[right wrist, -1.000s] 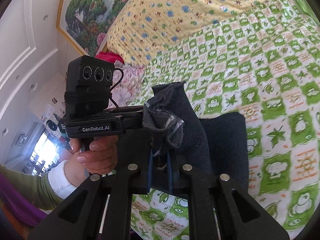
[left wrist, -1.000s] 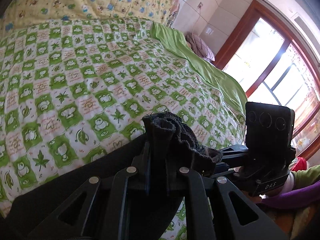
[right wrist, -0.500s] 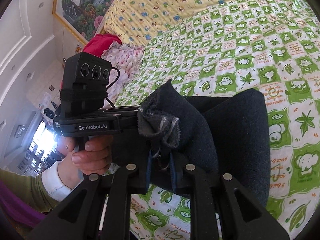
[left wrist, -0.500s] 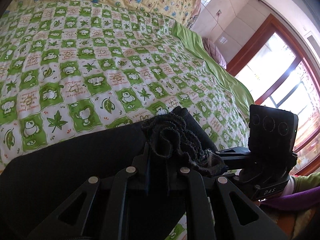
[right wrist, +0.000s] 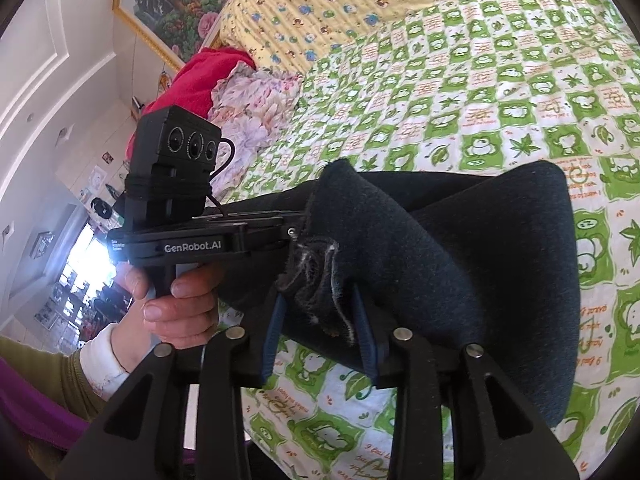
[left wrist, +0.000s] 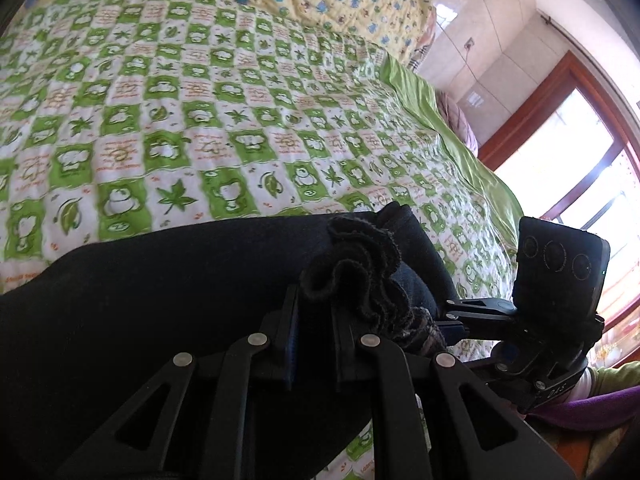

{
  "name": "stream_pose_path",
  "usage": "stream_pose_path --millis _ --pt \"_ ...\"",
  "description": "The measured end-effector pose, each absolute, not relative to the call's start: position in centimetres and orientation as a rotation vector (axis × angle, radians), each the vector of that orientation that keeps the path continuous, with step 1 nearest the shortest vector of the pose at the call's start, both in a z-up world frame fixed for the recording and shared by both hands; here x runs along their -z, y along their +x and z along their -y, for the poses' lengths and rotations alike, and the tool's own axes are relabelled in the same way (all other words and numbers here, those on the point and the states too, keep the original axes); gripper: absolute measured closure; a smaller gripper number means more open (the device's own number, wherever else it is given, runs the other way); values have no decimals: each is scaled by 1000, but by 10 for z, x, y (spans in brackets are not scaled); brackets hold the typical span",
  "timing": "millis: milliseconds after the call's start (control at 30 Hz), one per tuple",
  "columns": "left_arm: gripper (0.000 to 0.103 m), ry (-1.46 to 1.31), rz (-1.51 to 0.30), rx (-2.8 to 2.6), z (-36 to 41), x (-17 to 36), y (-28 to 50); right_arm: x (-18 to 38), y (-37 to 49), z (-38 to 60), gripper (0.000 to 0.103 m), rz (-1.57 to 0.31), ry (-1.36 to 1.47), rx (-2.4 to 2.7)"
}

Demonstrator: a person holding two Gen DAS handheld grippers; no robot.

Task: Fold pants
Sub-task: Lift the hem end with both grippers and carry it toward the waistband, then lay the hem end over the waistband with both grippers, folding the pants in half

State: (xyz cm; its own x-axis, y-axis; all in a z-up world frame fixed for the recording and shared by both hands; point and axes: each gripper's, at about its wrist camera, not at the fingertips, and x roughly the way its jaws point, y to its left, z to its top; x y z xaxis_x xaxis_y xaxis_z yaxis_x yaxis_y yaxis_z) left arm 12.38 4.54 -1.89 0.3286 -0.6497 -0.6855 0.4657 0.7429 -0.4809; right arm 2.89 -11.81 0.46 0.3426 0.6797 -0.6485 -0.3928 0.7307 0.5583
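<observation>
Dark navy pants (left wrist: 180, 300) lie folded across the green checked bedspread (left wrist: 240, 120). My left gripper (left wrist: 314, 308) is shut on a bunched, frayed hem of the pants, close above the bed. In the right wrist view the pants (right wrist: 460, 260) spread to the right. My right gripper (right wrist: 320, 312) has its jaws opening, and the other frayed hem hangs loosely between its blue pads (right wrist: 276, 320). The two grippers sit side by side at the same end of the pants. A hand (right wrist: 176, 304) holds the left gripper's handle.
A yellow patterned quilt (right wrist: 360, 0) covers the head of the bed. A red and floral pile of cloth (right wrist: 224, 80) lies at the bed's far left. A wood-framed window (left wrist: 580, 152) stands beyond the bed's right edge. Bedspread (right wrist: 480, 80) stretches ahead of the pants.
Both grippers have come down closer to the bed, and the pants now rest flatter on it. The right jaws have spread apart from a tight pinch; the left still pinches its hem.
</observation>
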Motion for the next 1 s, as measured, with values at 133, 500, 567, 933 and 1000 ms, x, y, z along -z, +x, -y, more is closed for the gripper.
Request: stream_pose_path --millis 133,500,567,933,1000 --pt "91 -245 -988 686 -61 18 115 -9 26 110 61 -1006 328 -764" --pt "87 -368 -934 524 -116 12 76 -30 25 101 60 -960 313 -804" --pt "87 -387 -926 501 -125 11 68 -33 27 97 60 -953 304 -811" --pt "84 -519 -866 389 -172 1 23 -41 45 58 60 -949 243 -874" --pt "84 -545 -852 358 -181 -1 14 -41 49 52 60 -952 235 -885"
